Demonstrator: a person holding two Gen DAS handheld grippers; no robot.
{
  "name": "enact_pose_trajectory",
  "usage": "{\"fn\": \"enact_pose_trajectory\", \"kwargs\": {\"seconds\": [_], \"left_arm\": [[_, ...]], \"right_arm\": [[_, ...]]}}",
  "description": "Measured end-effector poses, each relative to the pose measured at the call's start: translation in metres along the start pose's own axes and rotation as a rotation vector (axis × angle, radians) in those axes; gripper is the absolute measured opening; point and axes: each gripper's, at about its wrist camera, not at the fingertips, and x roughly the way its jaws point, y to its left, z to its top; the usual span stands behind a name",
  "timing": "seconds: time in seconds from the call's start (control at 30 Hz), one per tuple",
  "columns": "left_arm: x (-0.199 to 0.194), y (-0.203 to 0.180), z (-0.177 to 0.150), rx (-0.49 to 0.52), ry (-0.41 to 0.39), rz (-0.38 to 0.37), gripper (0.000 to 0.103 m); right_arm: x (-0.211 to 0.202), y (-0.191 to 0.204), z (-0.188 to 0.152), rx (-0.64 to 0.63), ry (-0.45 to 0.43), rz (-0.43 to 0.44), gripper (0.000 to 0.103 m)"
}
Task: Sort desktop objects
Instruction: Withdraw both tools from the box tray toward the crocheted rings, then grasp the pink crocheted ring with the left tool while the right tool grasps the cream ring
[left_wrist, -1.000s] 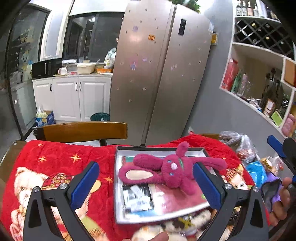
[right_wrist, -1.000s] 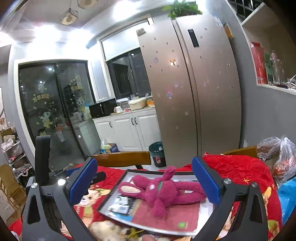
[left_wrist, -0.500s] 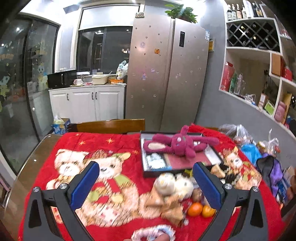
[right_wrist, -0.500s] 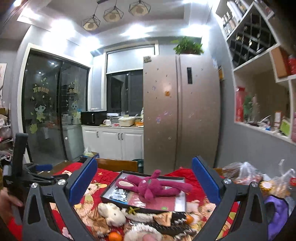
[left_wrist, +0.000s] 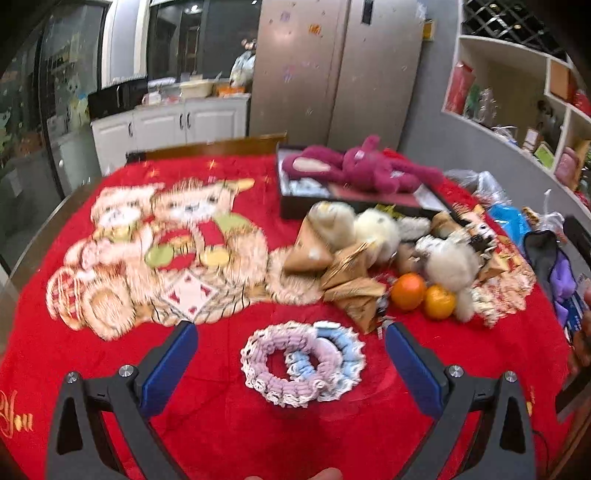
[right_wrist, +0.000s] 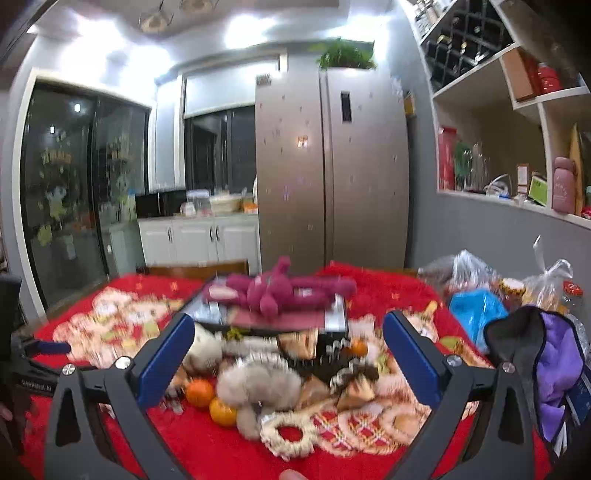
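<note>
A magenta plush rabbit (left_wrist: 362, 168) lies across a dark tray (left_wrist: 291, 212) at the back of the red bear-print cloth (left_wrist: 110, 354); it also shows in the right wrist view (right_wrist: 273, 291). In front of the tray lies a pile of fluffy pale toys (left_wrist: 373, 225), brown paper packets (left_wrist: 347, 280) and two oranges (left_wrist: 408, 291). Pink and blue scrunchies (left_wrist: 303, 360) lie near my left gripper (left_wrist: 291, 363), which is open and empty above them. My right gripper (right_wrist: 288, 356) is open and empty above the pile, with the oranges (right_wrist: 201, 393) and a fur ball (right_wrist: 258, 386) below it.
A purple and black bag (right_wrist: 554, 354), a blue bag (right_wrist: 476, 312) and plastic bags (right_wrist: 469, 273) crowd the table's right side. A wooden chair back (left_wrist: 214, 147) stands behind the table. The other gripper shows at the left edge of the right wrist view (right_wrist: 33, 369).
Both grippers have pulled back from the tray and rabbit toward the table's near side. The pile, oranges and scrunchies have come into view. Both stay open and empty.
</note>
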Motion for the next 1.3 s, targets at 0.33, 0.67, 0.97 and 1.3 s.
{"fn": "enact_pose_trajectory", "kwargs": {"seconds": [0.33, 0.67, 0.97, 1.3], "left_arm": [[0.034, 0.009, -0.015, 0.009, 0.071, 0.077, 0.103], [0.051, 0.013, -0.023, 0.008, 0.120, 0.037, 0.103], [0.057, 0.005, -0.024, 0.054, 0.142, 0.088, 0.103], [0.057, 0.005, -0.023, 0.051, 0.142, 0.085, 0.103]], "right_arm": [[0.036, -0.007, -0.035, 0.000, 0.146, 0.020, 0.103], [0.064, -0.016, -0.061, 0.057, 0.271, 0.027, 0.103], [0.080, -0.013, -0.071, 0.080, 0.350, 0.096, 0.103], [0.109, -0.031, -0.093, 0.212, 0.534, 0.097, 0.073]]}}
